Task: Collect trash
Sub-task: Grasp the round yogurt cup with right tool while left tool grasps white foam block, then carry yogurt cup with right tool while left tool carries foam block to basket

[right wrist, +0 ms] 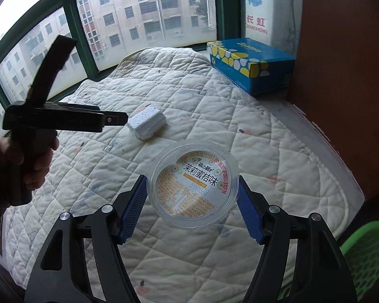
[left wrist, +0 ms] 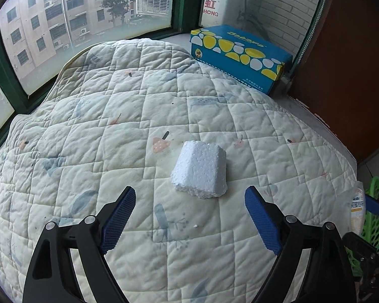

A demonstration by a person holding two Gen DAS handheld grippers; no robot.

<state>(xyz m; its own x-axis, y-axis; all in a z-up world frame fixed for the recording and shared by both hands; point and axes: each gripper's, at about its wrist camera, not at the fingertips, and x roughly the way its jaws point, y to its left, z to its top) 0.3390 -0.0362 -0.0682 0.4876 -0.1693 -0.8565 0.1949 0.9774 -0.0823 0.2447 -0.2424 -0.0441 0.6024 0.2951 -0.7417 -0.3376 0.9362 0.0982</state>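
A white foam block (left wrist: 199, 170) lies on the quilted mat (left wrist: 113, 131). My left gripper (left wrist: 190, 198) is open, its blue pads just short of the block, one on each side. In the right wrist view the foam block (right wrist: 146, 121) lies just past the left gripper's tip (right wrist: 118, 120). My right gripper (right wrist: 193, 186) is shut on a clear plastic cup (right wrist: 194, 184) with a printed label, held above the mat (right wrist: 265, 164). In the left wrist view the cup (left wrist: 357, 209) shows at the right edge.
A blue and yellow tissue box (left wrist: 240, 55) sits at the far right by the window, also in the right wrist view (right wrist: 250, 63). A green mesh basket (right wrist: 366, 257) stands off the mat's right edge, also in the left wrist view (left wrist: 374, 227). A brown panel (right wrist: 346, 75) stands on the right.
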